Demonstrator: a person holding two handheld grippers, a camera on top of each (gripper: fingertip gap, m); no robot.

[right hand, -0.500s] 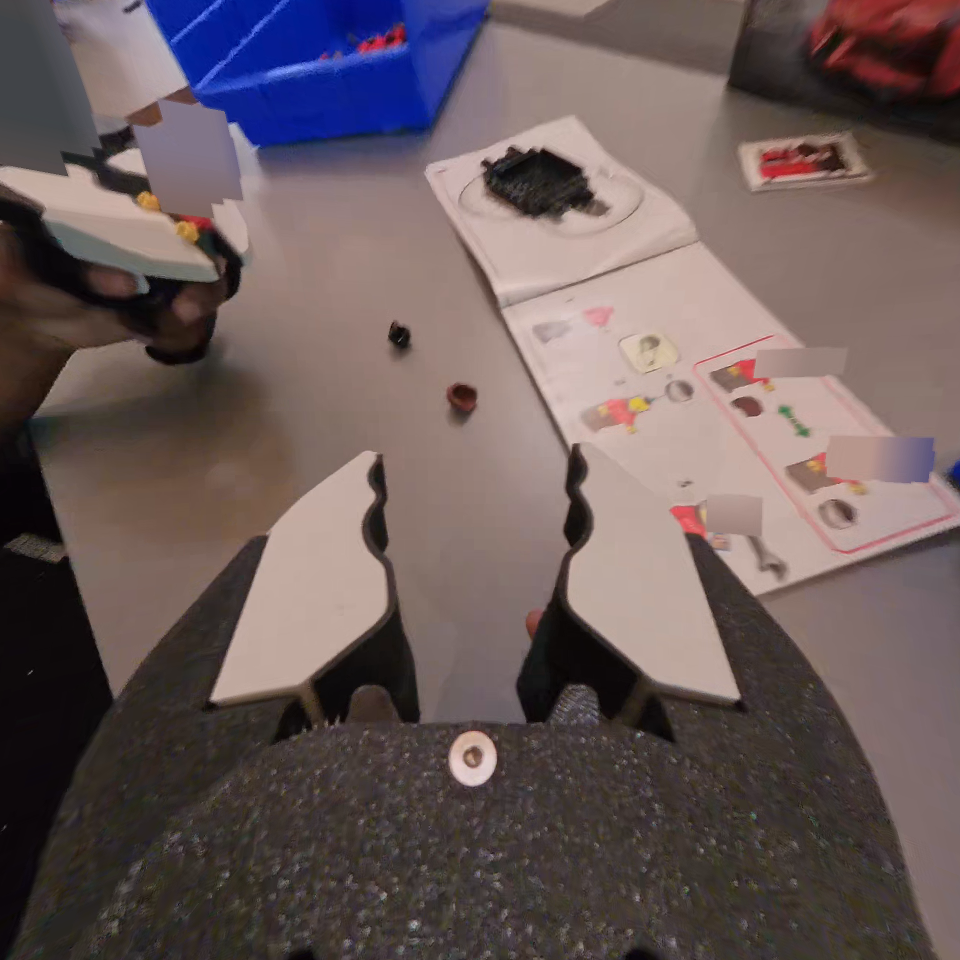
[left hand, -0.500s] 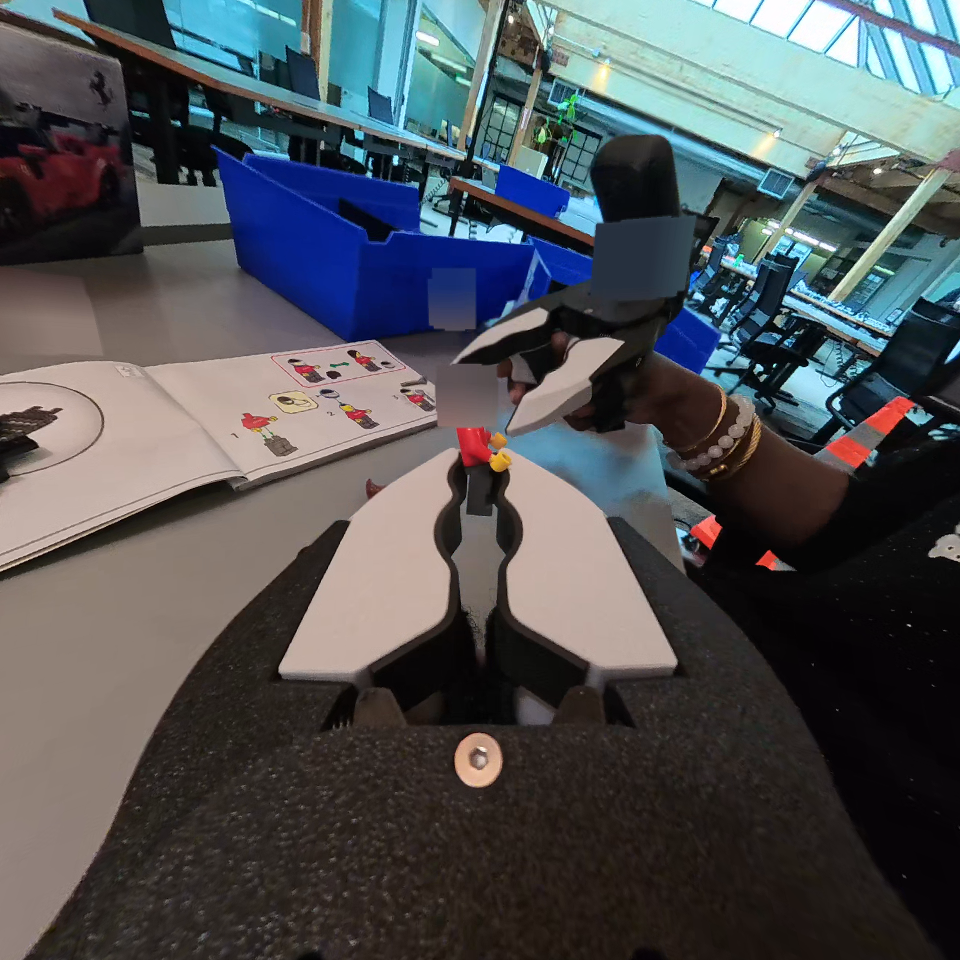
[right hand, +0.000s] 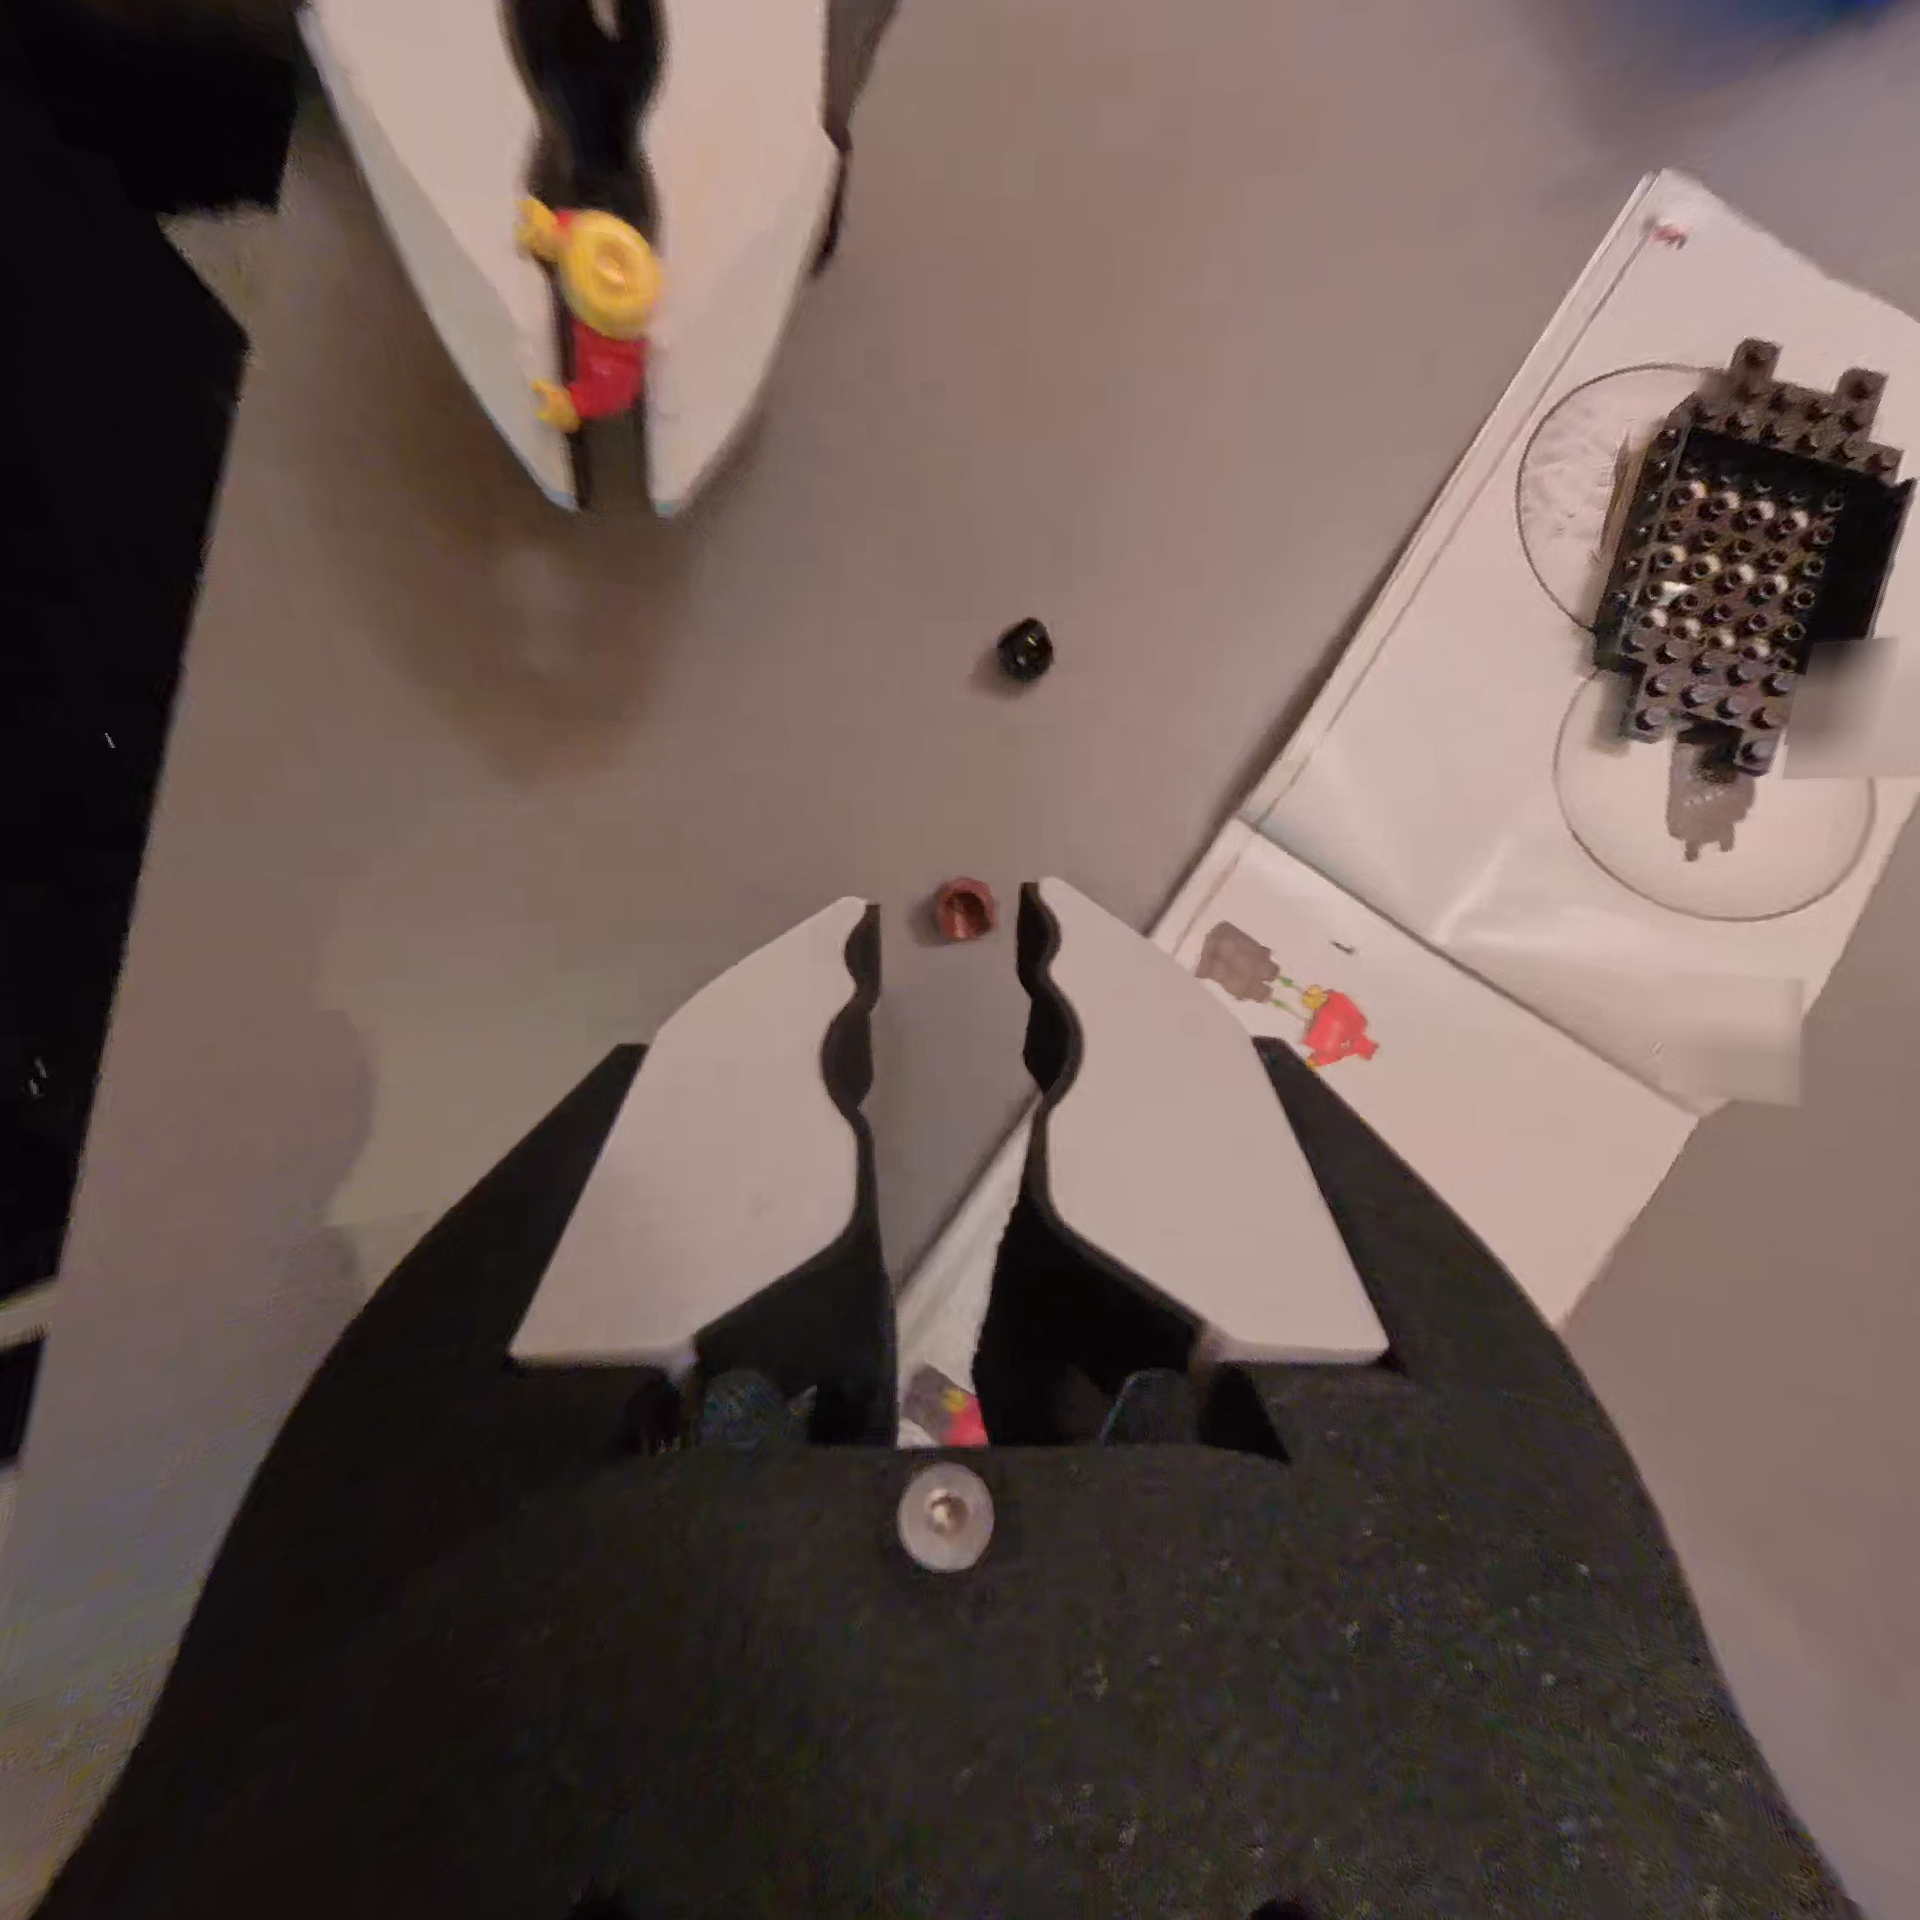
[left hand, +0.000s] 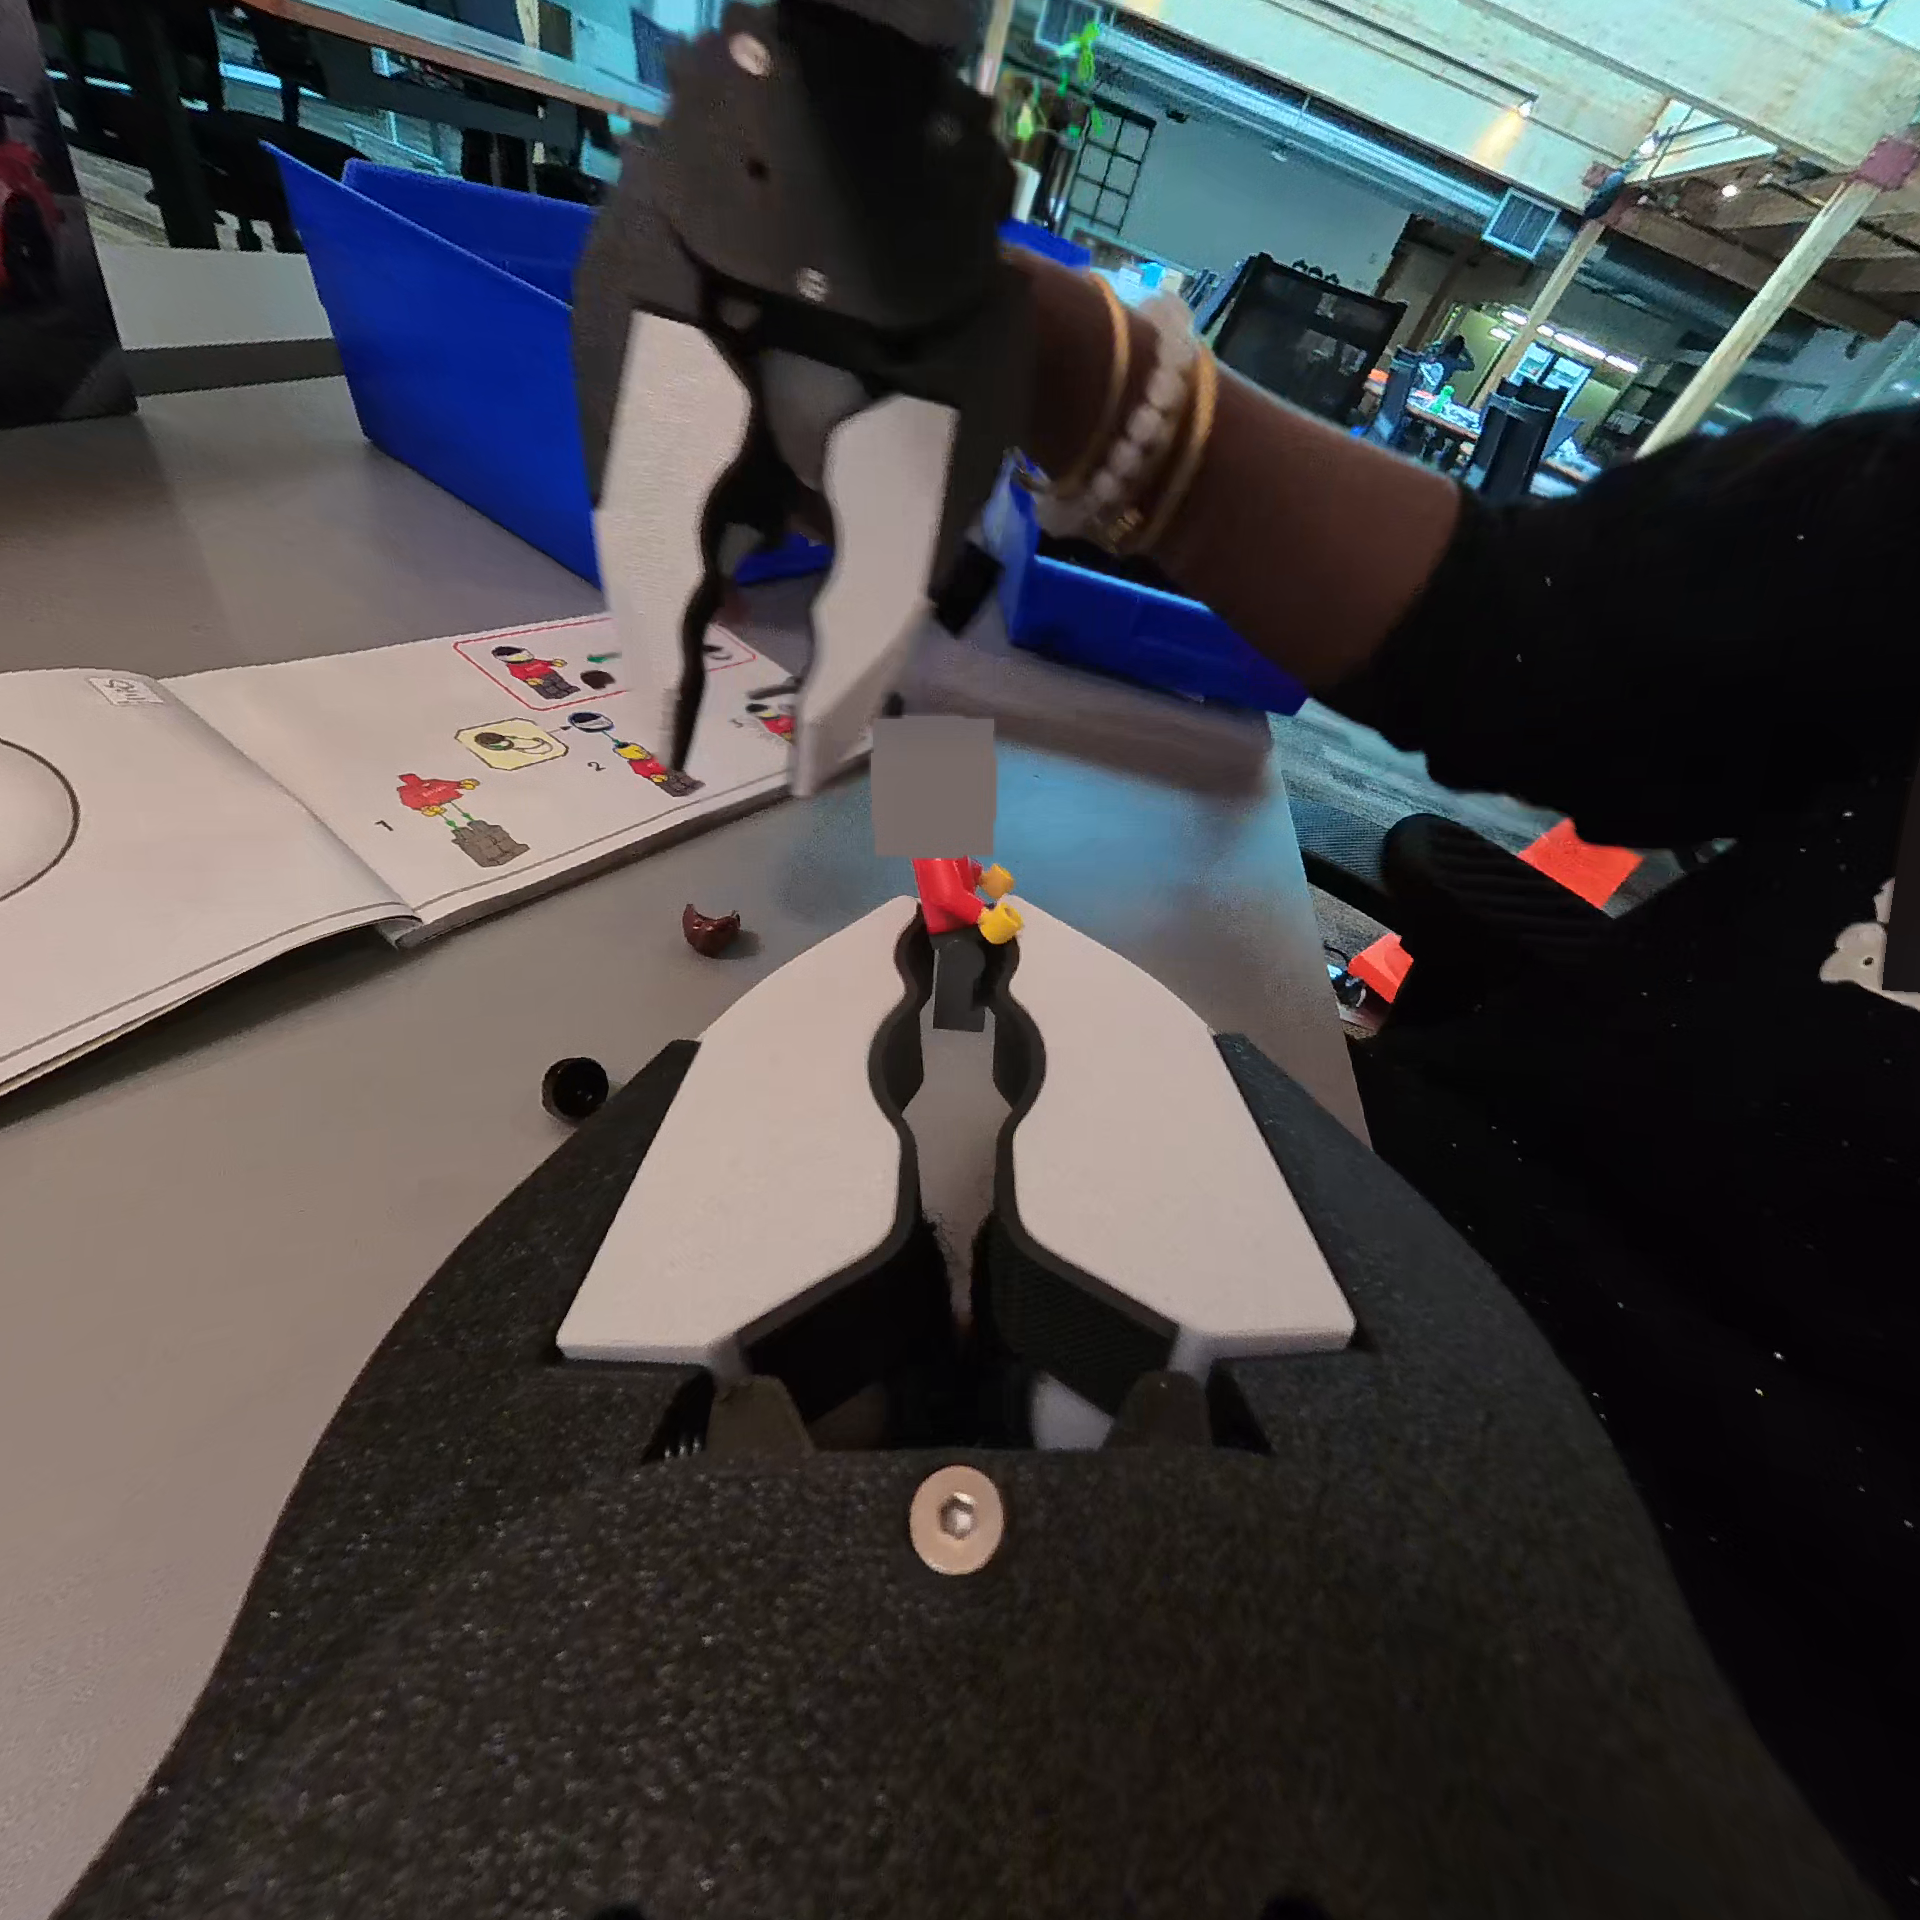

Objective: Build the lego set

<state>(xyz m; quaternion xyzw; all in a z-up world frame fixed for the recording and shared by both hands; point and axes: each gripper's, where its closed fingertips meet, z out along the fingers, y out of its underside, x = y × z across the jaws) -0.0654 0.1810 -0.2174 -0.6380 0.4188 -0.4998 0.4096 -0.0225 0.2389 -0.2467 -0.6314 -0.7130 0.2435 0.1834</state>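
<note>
1. The left gripper [left hand: 958, 935] holds a minifigure [left hand: 961, 914] by its dark legs, jaws clamped on it; its head stud is bare (no hairpiece on).
2. The brown hairpiece [right hand: 962, 910] lies on the counter [right hand: 644, 790].
3. The right gripper [right hand: 948, 914] points steeply down, jaws narrow, untouching, either side of it.

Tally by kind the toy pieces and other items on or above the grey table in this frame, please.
Minifigure, red torso, held in left tool: 1
Brown hair piece: 1
Small black piece: 1
Black brick assembly: 1
Instruction booklet: 1
Blue bins: 2
Total: 7
</note>
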